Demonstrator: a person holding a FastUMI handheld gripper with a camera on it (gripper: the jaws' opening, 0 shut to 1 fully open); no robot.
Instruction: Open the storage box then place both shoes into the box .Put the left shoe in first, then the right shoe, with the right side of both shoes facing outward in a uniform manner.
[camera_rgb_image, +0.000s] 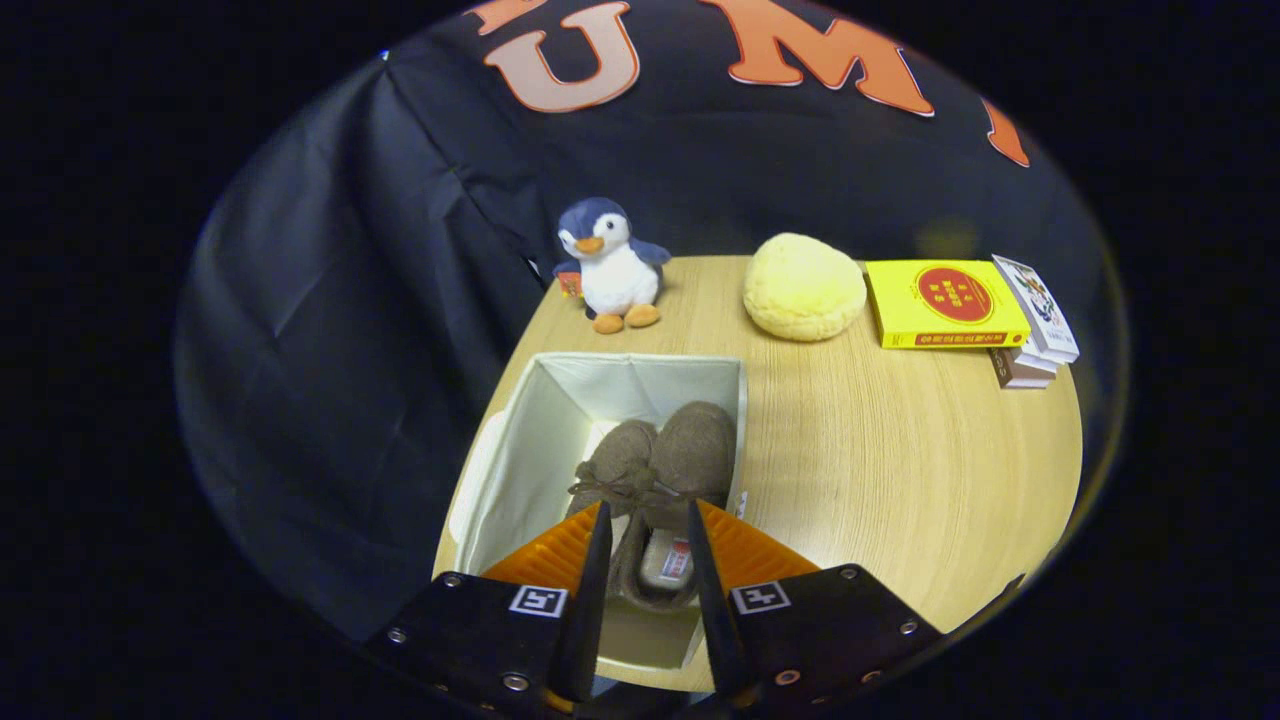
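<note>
- Placement step, judged near its end: the open off-white fabric storage box sits on the pale wooden table, and two brown felt slippers lie side by side inside it, toes pointing away from the camera.
- Gripper fingers straddle the heel of the nearer slipper; the gap is narrow and they seem to pinch its rim, so I take it as gripping the shoe (contact itself is hard to confirm).
- The other slipper, with a small bow, rests just beside it, touching.
- To finish well: lower until the sole sits flat on the box floor, keep it parallel to its partner, then part the fingers gently and lift straight up so neither shoe is dragged or tipped.
- Risk: catching the box wall on withdrawal.
- Beyond the box stand a blue-and-white plush penguin, a yellow round sponge-like cushion and a stack of books topped by a yellow one.
</note>
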